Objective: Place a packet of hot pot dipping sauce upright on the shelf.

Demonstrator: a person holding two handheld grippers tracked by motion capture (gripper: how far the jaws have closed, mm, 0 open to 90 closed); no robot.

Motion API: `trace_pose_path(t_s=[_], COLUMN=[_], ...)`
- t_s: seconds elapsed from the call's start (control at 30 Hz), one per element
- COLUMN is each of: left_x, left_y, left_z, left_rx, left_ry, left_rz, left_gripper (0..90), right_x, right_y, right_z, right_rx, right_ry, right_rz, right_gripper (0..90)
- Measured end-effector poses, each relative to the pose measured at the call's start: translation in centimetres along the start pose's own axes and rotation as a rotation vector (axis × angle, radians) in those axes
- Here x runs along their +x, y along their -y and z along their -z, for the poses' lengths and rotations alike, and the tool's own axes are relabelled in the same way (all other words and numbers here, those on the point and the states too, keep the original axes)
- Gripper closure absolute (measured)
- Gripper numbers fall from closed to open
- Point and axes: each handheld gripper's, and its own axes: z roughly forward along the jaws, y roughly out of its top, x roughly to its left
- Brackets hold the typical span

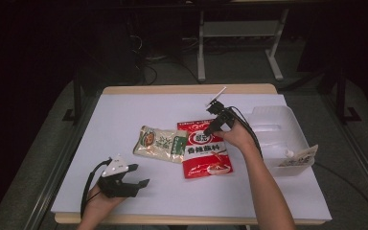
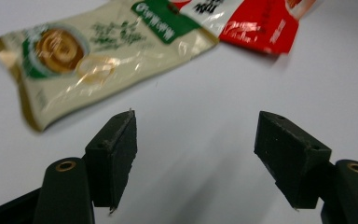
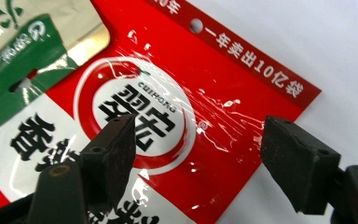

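A white table [image 1: 124, 115] with a light wooden edge carries the things; near its centre lies a cream packet [image 1: 160, 143], flat; touching it at 3 o'clock, a red packet [image 1: 206, 151], also flat; further toward 3 o'clock, at the table's edge, stands a white plastic bin [image 1: 280, 134].

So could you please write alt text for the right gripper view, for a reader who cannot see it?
The right gripper hovers open over the top of a red packet lying flat on the white table, one jaw above its round logo, the other at its right edge. A cream and green packet overlaps its upper left corner.
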Motion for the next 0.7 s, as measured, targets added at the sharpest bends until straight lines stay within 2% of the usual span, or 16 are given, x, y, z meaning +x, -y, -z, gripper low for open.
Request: trace_pose_path(t_s=[0.13, 0.27, 0.43, 0.7], left_x=[-0.3, -0.5, -0.9, -0.5], left_y=[-1.8, -2.7, -2.4, -1.6], left_z=[-1.8, -2.8, -3.0, -2.5], left_rx=[0.024, 0.029, 0.036, 0.02], left_ry=[0.022, 0.033, 0.04, 0.038], left_rz=[-0.028, -0.032, -0.041, -0.006], left_gripper=[30.0, 30.0, 29.8, 29.7], right_x=[-0.5, -0.8, -1.3, -1.3], right_y=[0.4, 0.8, 1.6, 1.9], right_z=[0.2, 0.7, 0.9, 0.3], right_rx=[-0.002, -0.007, -0.003, 0.032], right_ry=[-0.004, -0.01, -0.018, -0.009], right_rz=[-0.017, -0.032, -0.061, -0.078], right_gripper=[24.8, 24.1, 24.1, 24.2])
